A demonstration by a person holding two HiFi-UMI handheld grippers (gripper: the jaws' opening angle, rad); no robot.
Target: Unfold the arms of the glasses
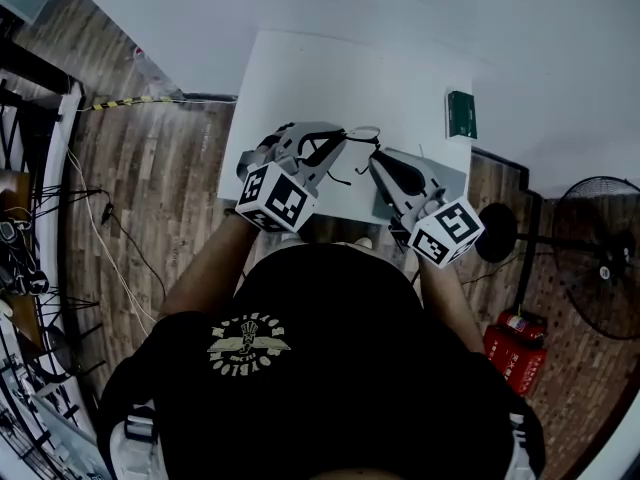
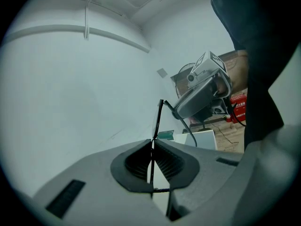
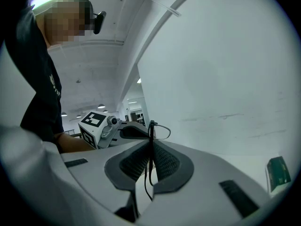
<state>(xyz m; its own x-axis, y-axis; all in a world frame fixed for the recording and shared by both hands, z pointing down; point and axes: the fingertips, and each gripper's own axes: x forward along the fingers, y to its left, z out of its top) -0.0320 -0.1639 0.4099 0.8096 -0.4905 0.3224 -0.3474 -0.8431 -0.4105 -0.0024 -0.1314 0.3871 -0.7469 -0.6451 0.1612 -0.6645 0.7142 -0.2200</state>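
Note:
Thin black-framed glasses (image 1: 360, 134) hang in the air between my two grippers, above the white table (image 1: 330, 78). My left gripper (image 1: 333, 148) is shut on a thin black part of the frame (image 2: 156, 121), which runs edge-on up from its pads (image 2: 138, 161) toward the right gripper (image 2: 202, 94). My right gripper (image 1: 379, 160) is shut on another thin part of the glasses (image 3: 151, 135); a wire rim loop (image 3: 162, 131) shows just beyond its pads (image 3: 164, 161), with the left gripper (image 3: 106, 126) behind. Which part each holds I cannot tell.
A small green object (image 1: 461, 115) lies at the table's far right. A grey mat (image 1: 448, 176) sits under the right gripper. A standing fan (image 1: 602, 258) and a red box (image 1: 515, 353) are on the wooden floor at right; cables (image 1: 110, 228) trail at left.

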